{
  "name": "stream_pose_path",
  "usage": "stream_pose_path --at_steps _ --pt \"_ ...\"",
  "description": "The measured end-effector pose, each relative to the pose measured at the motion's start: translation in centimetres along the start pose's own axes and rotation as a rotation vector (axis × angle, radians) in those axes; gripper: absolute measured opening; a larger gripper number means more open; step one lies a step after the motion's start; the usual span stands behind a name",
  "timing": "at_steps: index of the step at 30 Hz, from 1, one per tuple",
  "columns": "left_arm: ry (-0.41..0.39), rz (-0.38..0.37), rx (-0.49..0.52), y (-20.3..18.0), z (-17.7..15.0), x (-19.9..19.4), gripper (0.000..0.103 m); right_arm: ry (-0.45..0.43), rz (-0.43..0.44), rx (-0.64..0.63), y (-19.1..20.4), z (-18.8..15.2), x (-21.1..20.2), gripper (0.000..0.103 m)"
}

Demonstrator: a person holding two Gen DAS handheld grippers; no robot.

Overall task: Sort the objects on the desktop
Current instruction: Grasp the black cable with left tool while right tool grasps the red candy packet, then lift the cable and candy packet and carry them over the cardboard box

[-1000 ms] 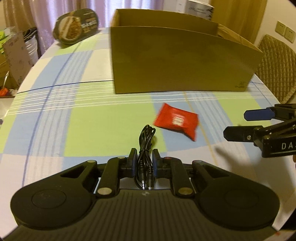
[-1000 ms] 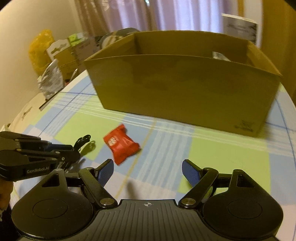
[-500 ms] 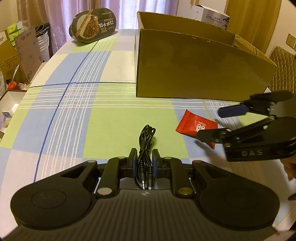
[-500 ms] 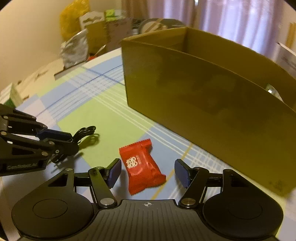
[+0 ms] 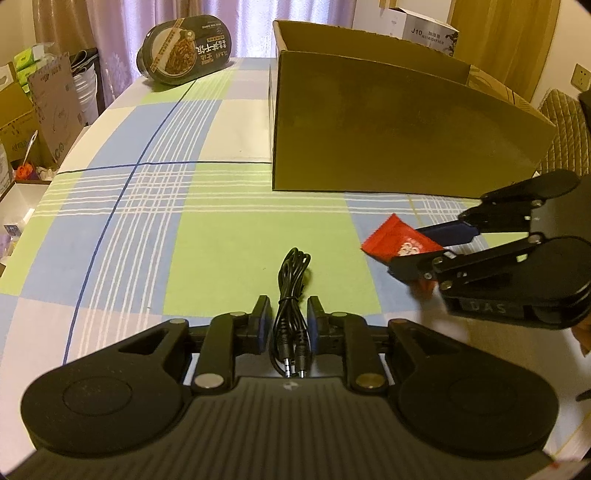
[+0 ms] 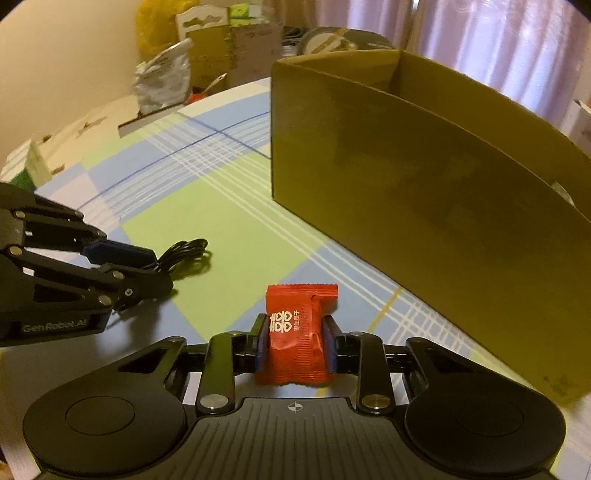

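The left gripper (image 5: 285,319) had its jaws closed on a coiled black audio cable (image 5: 291,291), whose looped end lay on the checked blue-and-green table (image 5: 229,236). The right gripper (image 6: 295,341) pinched a red foil snack packet (image 6: 295,332) between narrow jaws, near the open brown cardboard box (image 6: 424,192).

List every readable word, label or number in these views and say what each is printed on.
"GenRobot.AI": side of the left gripper.
"DAS": side of the right gripper, partly dim.
"J10 HUMIDIFIER": white carton behind the cardboard box.
Red snack packet: white symbols, small characters unreadable.
Food tub: print too blurred.
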State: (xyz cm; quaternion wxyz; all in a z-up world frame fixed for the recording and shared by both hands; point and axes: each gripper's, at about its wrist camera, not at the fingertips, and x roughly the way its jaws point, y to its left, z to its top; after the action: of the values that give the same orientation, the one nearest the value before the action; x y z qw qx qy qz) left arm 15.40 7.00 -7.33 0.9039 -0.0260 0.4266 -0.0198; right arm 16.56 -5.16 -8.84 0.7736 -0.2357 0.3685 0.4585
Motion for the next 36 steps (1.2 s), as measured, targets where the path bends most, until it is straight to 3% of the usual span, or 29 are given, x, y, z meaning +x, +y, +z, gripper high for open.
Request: stream_pose_path --at_steps 12,36 --pt "0.001 0.019 0.025 -0.3 0.1 0.4 0.018 -0.015 -0.038 0.184 -1.7 -3.2 -3.4 0.027" --pt "-0.013 0.009 0.055 -1.0 0.2 0.0 0.012 -0.03 -0.083 0.283 -3.0 -5.0 -6.2 0.026"
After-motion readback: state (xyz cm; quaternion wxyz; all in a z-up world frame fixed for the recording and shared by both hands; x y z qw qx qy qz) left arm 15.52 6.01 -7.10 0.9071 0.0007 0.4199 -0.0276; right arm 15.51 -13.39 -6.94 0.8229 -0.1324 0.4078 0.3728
